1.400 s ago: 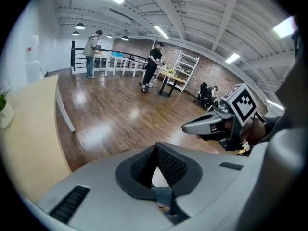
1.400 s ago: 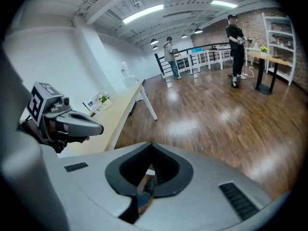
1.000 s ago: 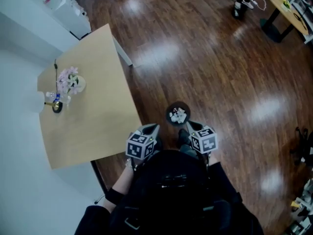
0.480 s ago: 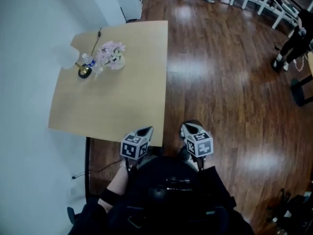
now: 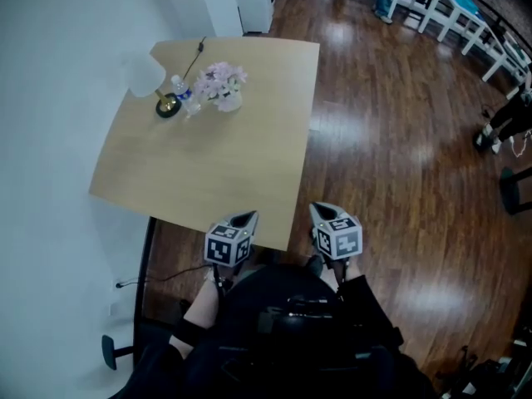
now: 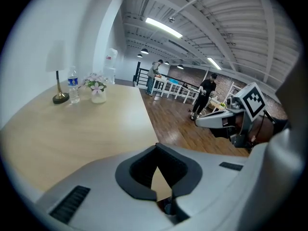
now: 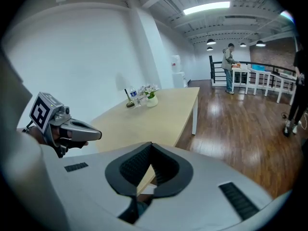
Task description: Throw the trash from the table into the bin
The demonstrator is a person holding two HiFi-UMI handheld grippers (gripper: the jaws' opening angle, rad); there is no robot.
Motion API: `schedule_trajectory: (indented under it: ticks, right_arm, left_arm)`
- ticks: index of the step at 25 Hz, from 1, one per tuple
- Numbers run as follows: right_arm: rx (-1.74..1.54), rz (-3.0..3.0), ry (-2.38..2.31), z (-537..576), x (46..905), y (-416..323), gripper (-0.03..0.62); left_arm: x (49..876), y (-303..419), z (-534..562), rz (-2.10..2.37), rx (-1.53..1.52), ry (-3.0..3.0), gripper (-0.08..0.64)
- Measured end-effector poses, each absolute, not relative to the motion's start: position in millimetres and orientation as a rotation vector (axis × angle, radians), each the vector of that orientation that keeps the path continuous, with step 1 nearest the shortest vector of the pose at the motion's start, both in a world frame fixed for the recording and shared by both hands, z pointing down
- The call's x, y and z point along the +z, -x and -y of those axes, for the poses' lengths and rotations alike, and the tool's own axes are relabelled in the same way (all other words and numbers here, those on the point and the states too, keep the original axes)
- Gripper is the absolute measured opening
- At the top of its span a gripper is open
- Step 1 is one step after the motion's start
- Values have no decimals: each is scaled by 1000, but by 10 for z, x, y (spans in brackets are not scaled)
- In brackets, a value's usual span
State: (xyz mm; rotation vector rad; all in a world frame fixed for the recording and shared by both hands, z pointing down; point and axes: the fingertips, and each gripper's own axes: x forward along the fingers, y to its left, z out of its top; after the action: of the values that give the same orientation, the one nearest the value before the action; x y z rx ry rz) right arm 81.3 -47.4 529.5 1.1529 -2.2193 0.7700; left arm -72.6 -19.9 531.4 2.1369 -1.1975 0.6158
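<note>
The dark wooden floor [image 5: 399,156] spreads ahead of our right tongs [image 5: 322,210] and off to their right, shiny with light patches. A white wall [image 5: 50,98] runs along to the left of our left tongs [image 5: 243,219].

The pale wood tabletop [image 5: 208,173] lies just ahead of the left tongs. Its near edge is right at their tip, and its near right corner sits between the two pairs of tongs. From the right tongs it is ahead and to the left. Most of its surface is bare wood.

Our own dark clothing [image 5: 283,331] fills the space behind both tongs, which we hold side by side, apart from each other, both angled forward and down.

Each gripper view shows that pair's dark pads meeting at the tip, so both tongs are closed. Nothing is caught between either pair.

White railings and benches [image 5: 432,7] stand far ahead and to the right of the right tongs.

At the far left corner of the tabletop, well away from both tongs, three small things stand close together. They are a lamp [image 5: 145,75] with a white shade, a pot of pale pink flowers [image 5: 223,86] and a small clear bottle [image 5: 181,88] between them.

A thin cable [image 5: 158,277] lies on the floor, just left of the left tongs.
</note>
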Motion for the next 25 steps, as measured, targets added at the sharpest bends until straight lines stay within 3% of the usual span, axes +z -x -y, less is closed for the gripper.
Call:
schedule_trajectory:
  ticks: [25]
  right_arm:
    - [755,2199,-1113,556,5335,-630,0]
  left_arm:
    - [5395,901,266,1220,623,-2094,0]
